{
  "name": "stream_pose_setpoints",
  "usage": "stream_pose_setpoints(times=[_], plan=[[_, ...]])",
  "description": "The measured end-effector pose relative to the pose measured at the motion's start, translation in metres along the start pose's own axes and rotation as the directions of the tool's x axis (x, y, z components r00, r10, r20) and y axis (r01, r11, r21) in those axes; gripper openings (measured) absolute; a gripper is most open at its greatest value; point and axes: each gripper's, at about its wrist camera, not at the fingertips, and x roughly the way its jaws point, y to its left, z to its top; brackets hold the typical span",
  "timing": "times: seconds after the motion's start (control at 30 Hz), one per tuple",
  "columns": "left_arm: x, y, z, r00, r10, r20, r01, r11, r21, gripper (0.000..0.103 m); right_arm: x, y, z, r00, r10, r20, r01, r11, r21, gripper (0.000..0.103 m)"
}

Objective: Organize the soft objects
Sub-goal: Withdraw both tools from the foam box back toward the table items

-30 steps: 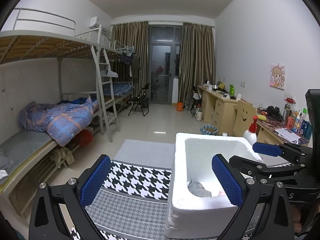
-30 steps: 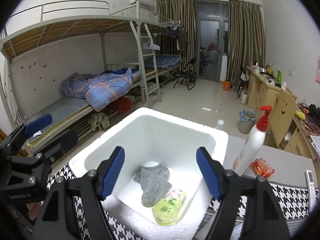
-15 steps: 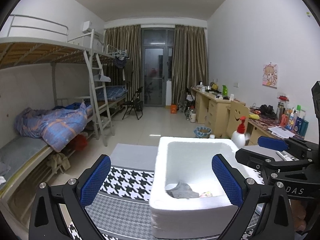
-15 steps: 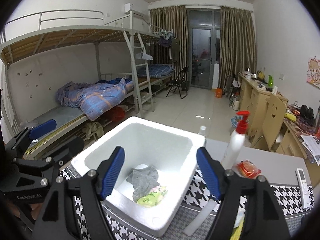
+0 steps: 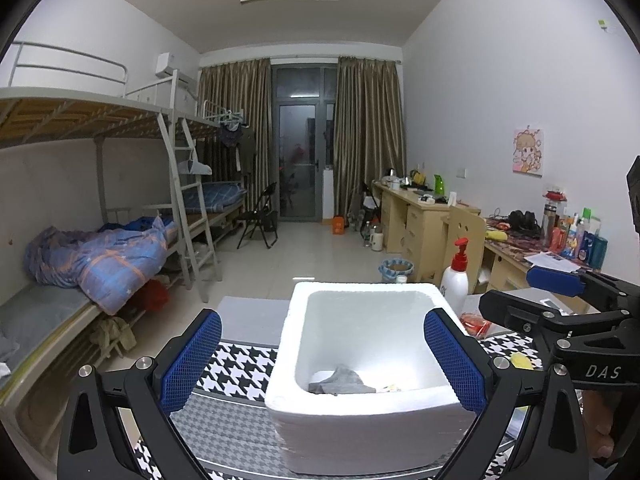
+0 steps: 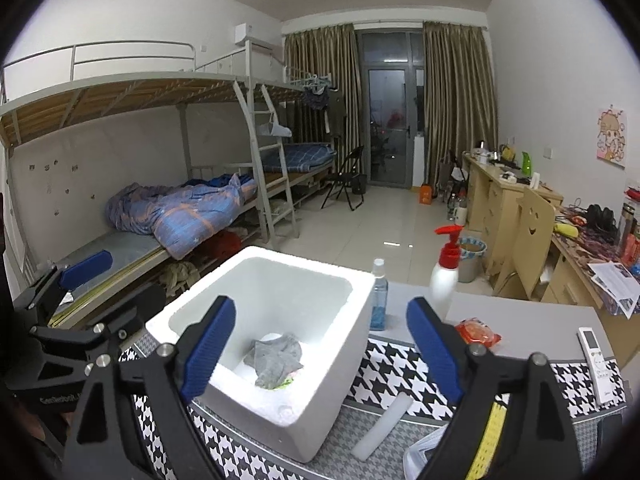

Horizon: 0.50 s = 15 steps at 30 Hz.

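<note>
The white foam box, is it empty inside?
No, the white foam box has a crumpled grey cloth lying on its floor, with something yellow-green peeking out beneath it.

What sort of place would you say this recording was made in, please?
Most likely a shared dormitory room: metal bunk beds line one wall, wooden study desks the other, with a balcony door at the end.

Grey table w/ houndstooth cloth, foam box, pump bottle, remote
</note>
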Motion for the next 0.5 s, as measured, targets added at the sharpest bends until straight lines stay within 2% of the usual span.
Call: stream_pose_setpoints(times=[0.5], plan=[[-0.011,-0.022,0.005,0.999,-0.047,0.016,0.047,0.999,0.016,0.102,-0.027,-0.016,-0.011,0.996,-0.069,0.047,0.069,0.998,0.008,0.091]])
